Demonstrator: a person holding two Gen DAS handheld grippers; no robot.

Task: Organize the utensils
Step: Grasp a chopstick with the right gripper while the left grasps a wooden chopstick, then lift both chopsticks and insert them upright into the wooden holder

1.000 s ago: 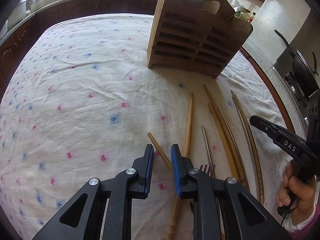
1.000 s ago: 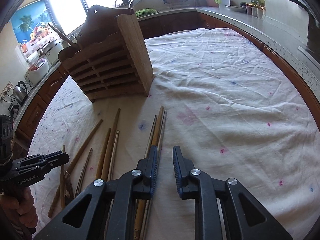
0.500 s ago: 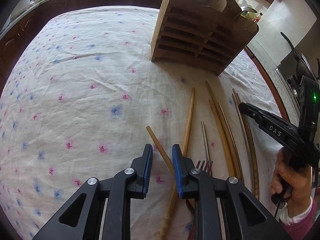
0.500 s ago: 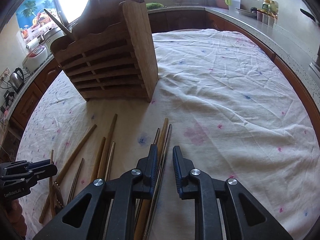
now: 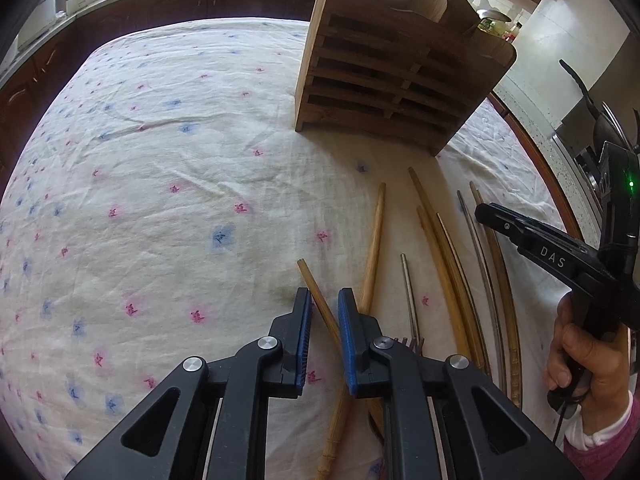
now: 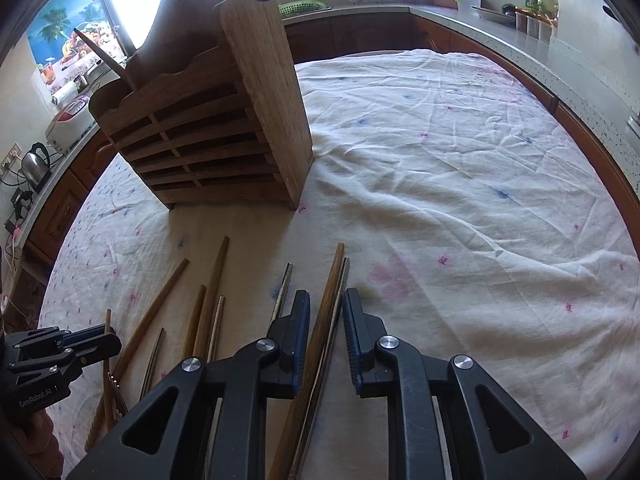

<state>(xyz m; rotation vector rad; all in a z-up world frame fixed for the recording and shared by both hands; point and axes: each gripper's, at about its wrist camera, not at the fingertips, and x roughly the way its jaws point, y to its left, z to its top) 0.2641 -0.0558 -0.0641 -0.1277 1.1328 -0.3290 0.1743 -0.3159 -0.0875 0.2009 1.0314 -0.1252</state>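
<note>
My left gripper [image 5: 325, 298] is closing; a square wooden chopstick [image 5: 318, 300] lies between its fingers, long axis slanting up-left, pads not yet pressing. My right gripper [image 6: 326, 300] stands narrowly open astride a dark wooden chopstick [image 6: 332, 284] that points ahead. The remaining sticks lie on the cloth-covered tabletop [image 5: 160, 168]; the slatted bamboo holder [image 6: 224, 128] stands beyond.

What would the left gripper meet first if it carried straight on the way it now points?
Probably the short wooden chopstick lying between the closing jaws of the left gripper, then the tablecloth beneath it; depth is hard to judge.
</note>
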